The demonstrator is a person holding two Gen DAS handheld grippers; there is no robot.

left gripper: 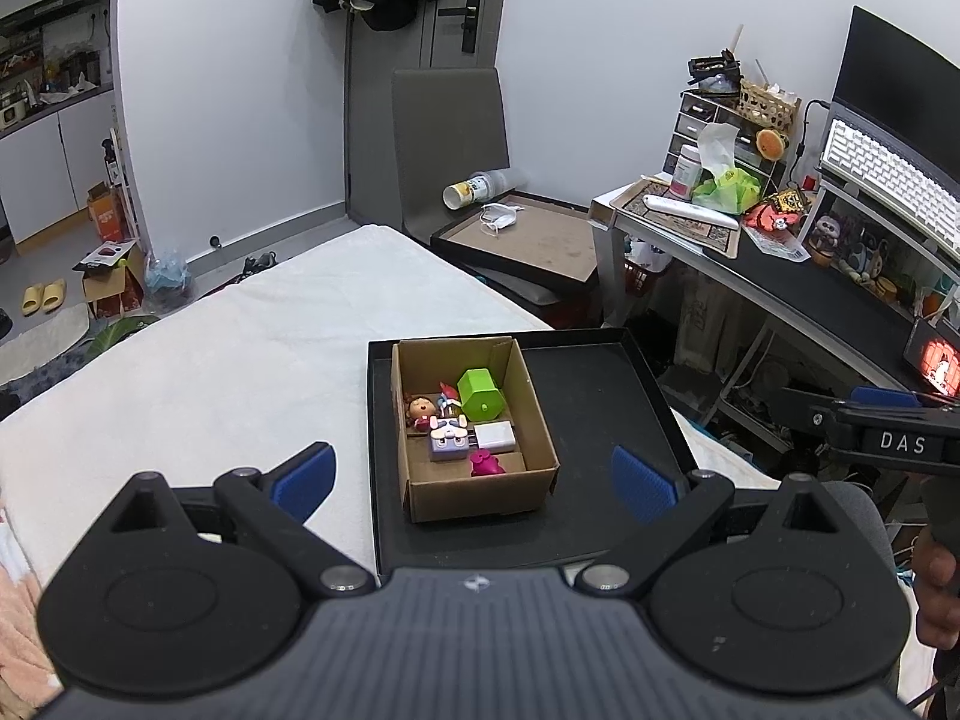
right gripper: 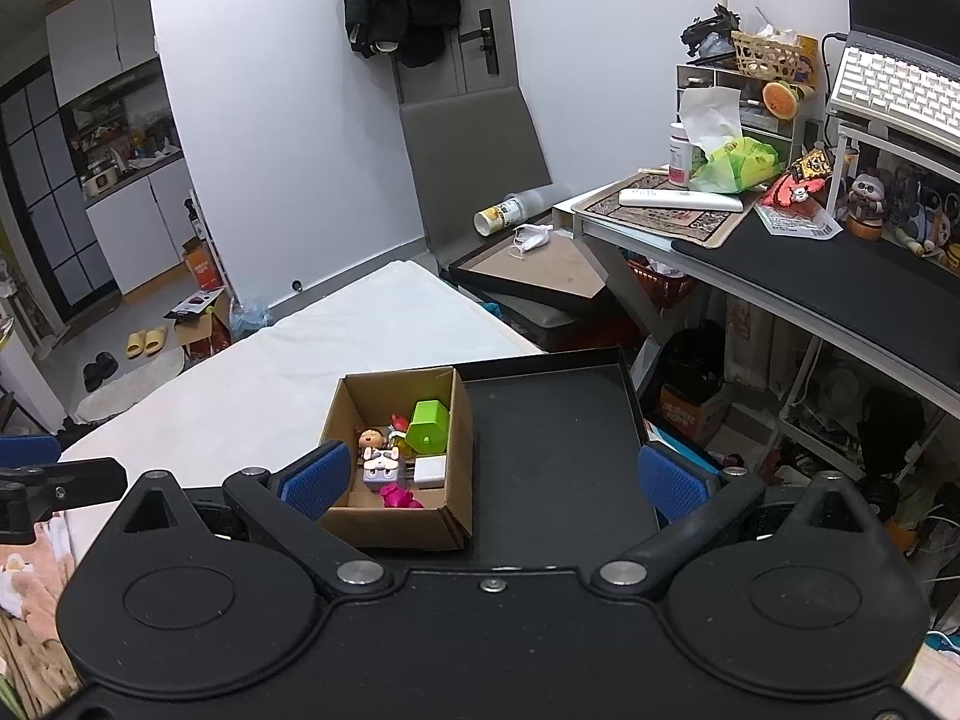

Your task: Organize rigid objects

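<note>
Open brown cardboard box (left gripper: 474,432), on the left of a shallow black tray (left gripper: 600,420) on a white-covered bed (left gripper: 240,360), holds a green plastic block (left gripper: 480,394), white adapter (left gripper: 497,434), magenta toy (left gripper: 485,462) and figurines. Left tongs (left gripper: 474,477) and right tongs (right gripper: 492,474) hover wide, empty. Any further pick should descend vertically, clear of box walls; cluttered desk (right gripper: 840,276) stands well apart.

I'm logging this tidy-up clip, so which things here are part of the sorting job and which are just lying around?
Job: brown cardboard box on the black tray, holding a green plastic block, white square charger, magenta toy and small doll figure.

Lying about: white face mask, tipped paper cup, green tissue pack.
</note>
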